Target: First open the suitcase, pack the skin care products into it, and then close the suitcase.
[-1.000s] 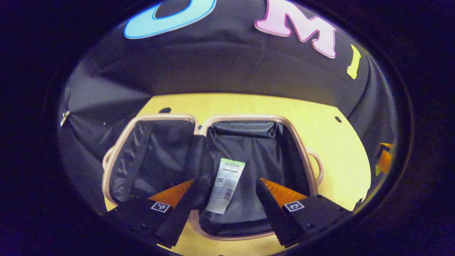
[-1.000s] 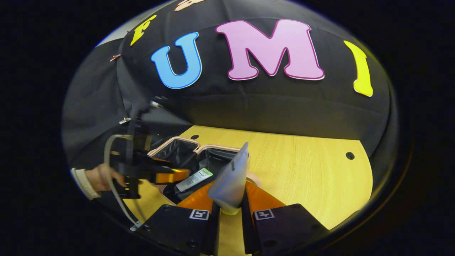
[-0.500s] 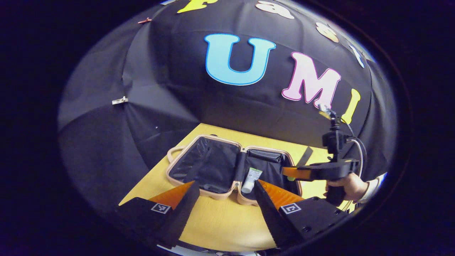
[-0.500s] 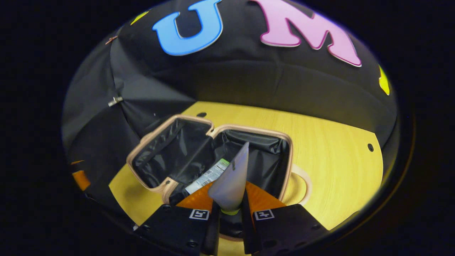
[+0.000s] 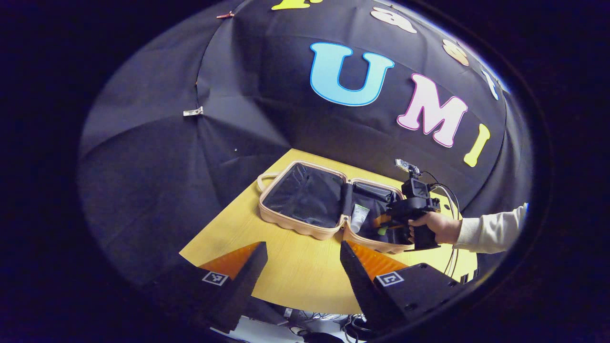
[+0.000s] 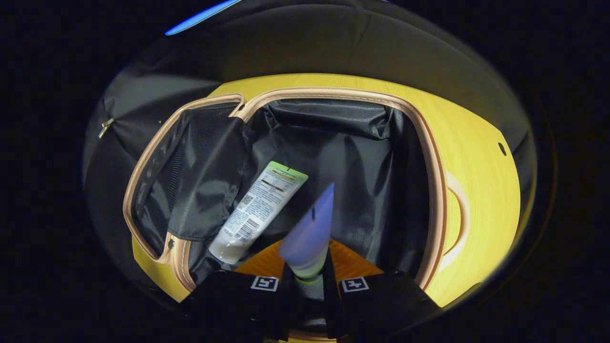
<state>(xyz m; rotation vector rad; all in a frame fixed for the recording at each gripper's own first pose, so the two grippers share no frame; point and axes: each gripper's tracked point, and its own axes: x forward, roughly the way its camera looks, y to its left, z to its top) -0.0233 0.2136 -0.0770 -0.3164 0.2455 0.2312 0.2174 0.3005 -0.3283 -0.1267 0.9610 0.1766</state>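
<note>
The suitcase (image 6: 431, 181) lies wide open and flat on the yellow counter (image 6: 481, 157), both dark-lined halves facing up, pale pink rim all around. In the half under my right gripper (image 6: 305, 281) one white tube with a green end (image 6: 259, 212) already lies flat on the lining, slanted, close to the hinge side; its back carries a barcode and fine print too small for me to read. My right fingers are clenched on a second tube, pale lavender (image 6: 309, 238), cap end down between them, flat crimped end pointing up and away, hovering just above that same half of the case, beside the white tube and apart from it. The other half, with its mesh lining (image 6: 190, 176), holds nothing I can make out. From my left gripper (image 5: 300, 271), well back over the near edge of the counter, I see the whole case (image 5: 310, 228) near the far left corner, the white tube (image 5: 360, 216) inside, and my right hand (image 5: 431, 227) reaching in from the right in a cream sleeve (image 5: 491, 232). My left fingers are spread apart, grasping nothing.
</note>
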